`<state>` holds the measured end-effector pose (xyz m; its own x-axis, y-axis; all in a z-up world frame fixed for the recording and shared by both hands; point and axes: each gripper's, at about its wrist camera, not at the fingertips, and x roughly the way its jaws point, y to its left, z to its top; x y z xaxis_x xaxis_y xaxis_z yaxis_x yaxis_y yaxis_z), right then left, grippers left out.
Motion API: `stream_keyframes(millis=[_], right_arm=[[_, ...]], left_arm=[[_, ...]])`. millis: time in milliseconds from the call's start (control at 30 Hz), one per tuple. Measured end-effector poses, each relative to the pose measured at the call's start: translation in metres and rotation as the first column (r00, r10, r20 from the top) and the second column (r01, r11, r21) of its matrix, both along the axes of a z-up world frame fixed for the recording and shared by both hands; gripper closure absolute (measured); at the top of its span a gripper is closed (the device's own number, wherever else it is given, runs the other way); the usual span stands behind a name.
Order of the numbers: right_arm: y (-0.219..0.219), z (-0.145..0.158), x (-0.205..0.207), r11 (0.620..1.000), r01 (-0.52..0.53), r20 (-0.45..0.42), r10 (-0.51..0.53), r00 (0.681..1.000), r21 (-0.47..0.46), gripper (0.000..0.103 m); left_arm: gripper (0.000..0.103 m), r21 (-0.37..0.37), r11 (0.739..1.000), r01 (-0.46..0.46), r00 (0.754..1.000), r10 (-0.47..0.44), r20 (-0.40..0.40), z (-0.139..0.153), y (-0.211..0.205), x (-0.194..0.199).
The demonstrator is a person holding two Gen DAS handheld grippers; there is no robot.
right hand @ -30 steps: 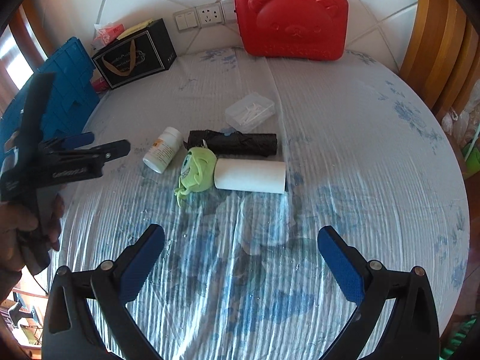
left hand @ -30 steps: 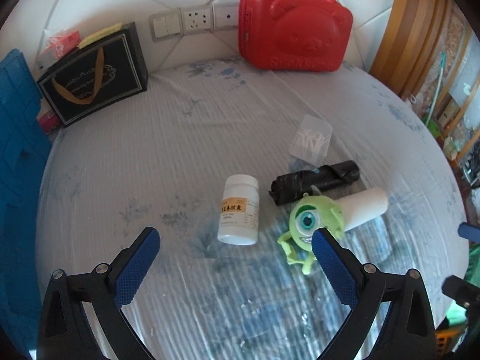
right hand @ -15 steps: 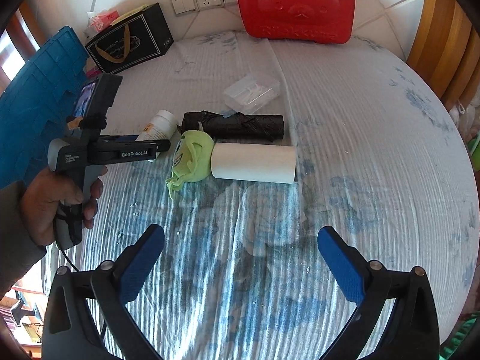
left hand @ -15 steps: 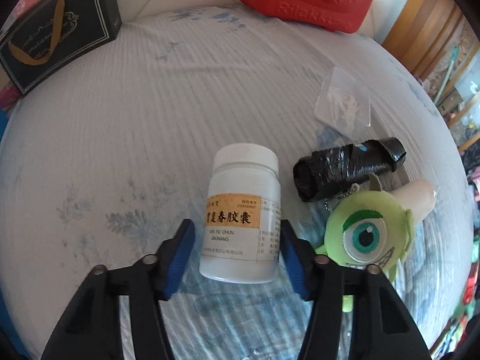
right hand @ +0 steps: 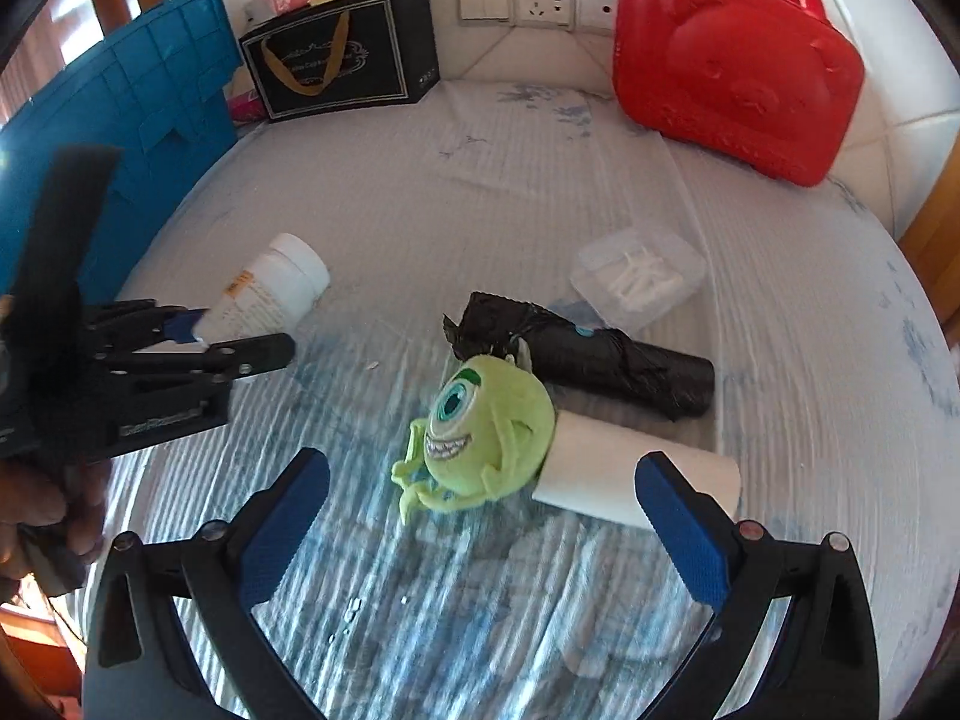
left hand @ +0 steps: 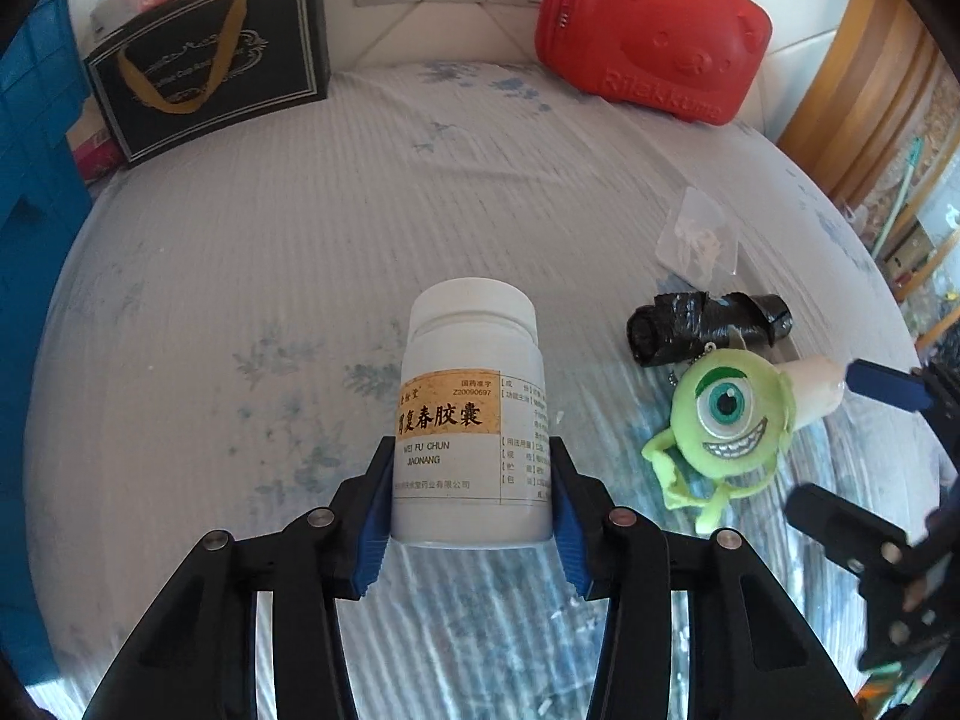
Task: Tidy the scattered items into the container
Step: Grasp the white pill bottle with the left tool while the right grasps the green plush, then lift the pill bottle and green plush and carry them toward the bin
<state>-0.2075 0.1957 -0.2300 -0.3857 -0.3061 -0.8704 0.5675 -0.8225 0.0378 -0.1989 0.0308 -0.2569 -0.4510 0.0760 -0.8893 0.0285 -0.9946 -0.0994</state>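
My left gripper (left hand: 471, 507) is shut on a white medicine bottle (left hand: 471, 420) with an orange label, pads on both sides. The bottle (right hand: 270, 294) looks lifted off the table, cap pointing away. My right gripper (right hand: 480, 528) is open and low over the table, its blue pads either side of a green one-eyed plush toy (right hand: 480, 426) and a white paper roll (right hand: 606, 474). A black rolled bag (right hand: 594, 354) and a clear plastic box (right hand: 639, 279) lie just beyond. A red bear-shaped case (right hand: 732, 66) stands shut at the back right.
A black gift bag (right hand: 342, 54) stands at the back left against the wall sockets (right hand: 540, 3). A blue crate (right hand: 126, 114) sits at the table's left edge. A wooden chair back (left hand: 864, 72) is at the right.
My left gripper closed on the medicine bottle and raised it. My right gripper moved forward and down toward the green plush toy and paper roll, still open.
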Motion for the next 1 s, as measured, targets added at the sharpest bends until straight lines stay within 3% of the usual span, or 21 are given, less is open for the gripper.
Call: stream_keyframes(millis=[267,333,400,700,1000], right_arm=[[-0.038,-0.042,-0.018,0.988,-0.097,-0.02,0.1,0.995,0.119,0.003],[-0.042,-0.049,-0.021,0.982,-0.105,-0.035,0.112,0.993,0.16,0.016],[-0.043,-0.055,-0.024,0.979,-0.102,-0.026,0.108,0.994,0.178,0.044],[-0.034,-0.045,-0.017,0.987,-0.091,-0.001,0.092,0.996,0.134,0.048],[-0.015,0.014,0.022,0.997,-0.067,-0.037,0.069,0.997,0.049,0.048]], left_arm=[[0.058,-0.01,1.0,-0.028,0.999,0.028,-0.016,0.015,-0.024,0.028],[0.058,-0.009,1.0,-0.029,0.999,0.029,-0.019,0.017,-0.024,0.032],[0.058,-0.008,0.999,-0.031,0.999,0.031,-0.02,0.018,-0.025,0.036],[0.058,-0.002,0.999,-0.032,0.998,0.032,-0.045,0.038,-0.022,0.043],[0.058,-0.013,1.0,0.003,0.996,-0.004,-0.09,0.073,-0.01,0.056]])
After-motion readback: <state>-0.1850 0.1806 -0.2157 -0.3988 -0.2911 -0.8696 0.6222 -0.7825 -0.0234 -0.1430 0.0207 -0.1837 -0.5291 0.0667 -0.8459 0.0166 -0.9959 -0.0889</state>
